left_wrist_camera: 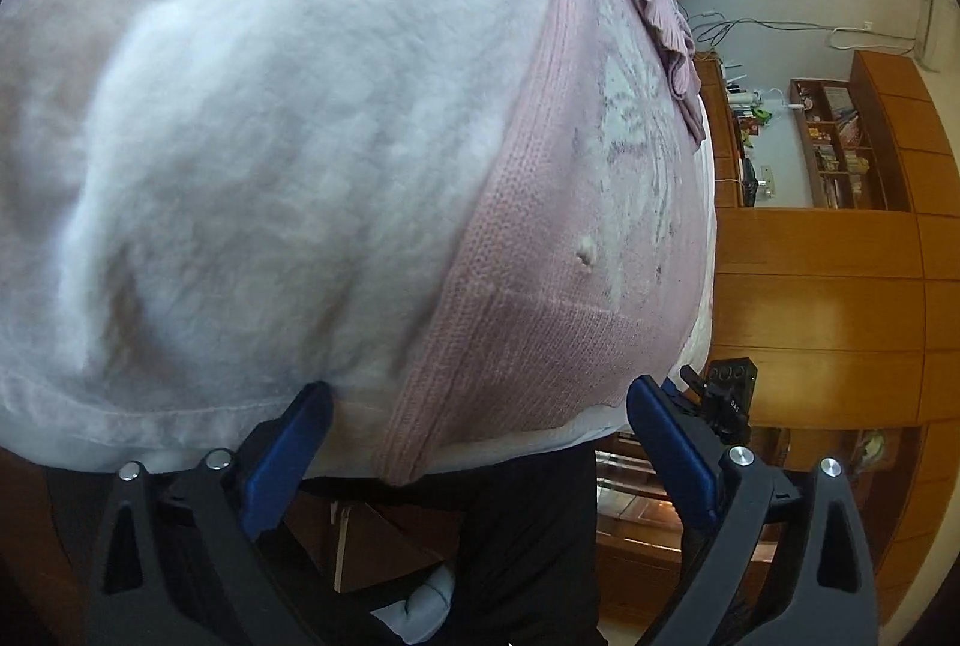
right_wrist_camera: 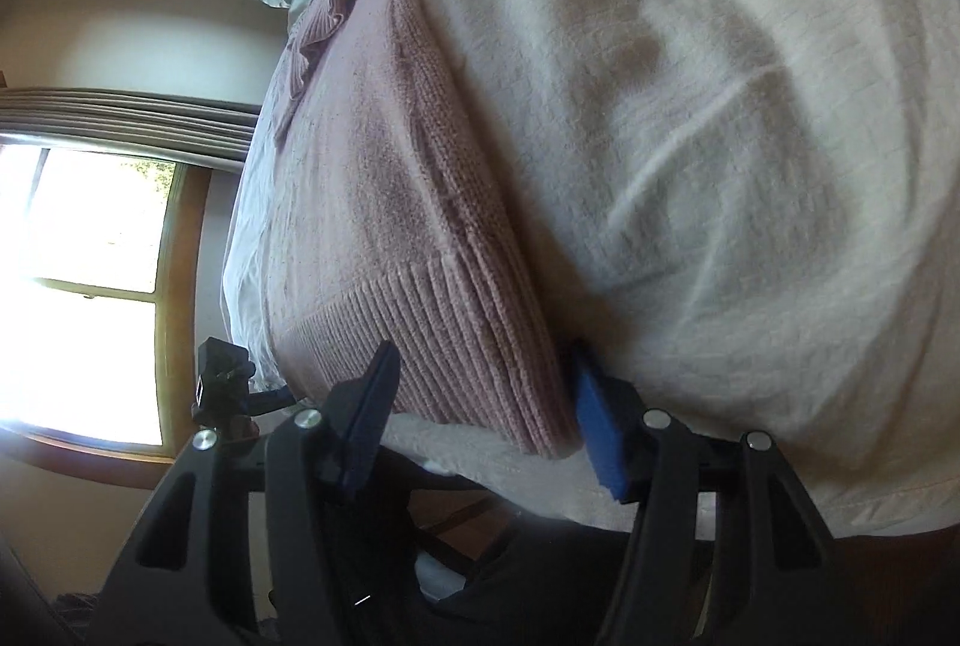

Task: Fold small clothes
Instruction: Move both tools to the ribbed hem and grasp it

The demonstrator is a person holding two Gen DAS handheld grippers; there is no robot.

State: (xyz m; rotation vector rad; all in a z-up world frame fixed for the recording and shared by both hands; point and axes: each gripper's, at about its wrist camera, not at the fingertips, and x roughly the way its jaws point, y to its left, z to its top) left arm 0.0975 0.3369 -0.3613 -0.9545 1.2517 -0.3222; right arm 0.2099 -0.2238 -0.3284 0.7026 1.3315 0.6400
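Between the spread fingers of the left gripper [left_wrist_camera: 480, 424] lies the near hem of a pink sweater [left_wrist_camera: 576, 250], spread on a white bed [left_wrist_camera: 252, 117]; nothing is clamped yet. The right gripper [right_wrist_camera: 486, 400] is likewise apart, straddling the ribbed hem corner, its blue pads [right_wrist_camera: 600, 424] on either side of the knit. Both seem poised to pinch the hem for a fold. To do it well, each should take the sweater alone, not the sheet under it, close at matching points, then lift evenly so the fold lands square.
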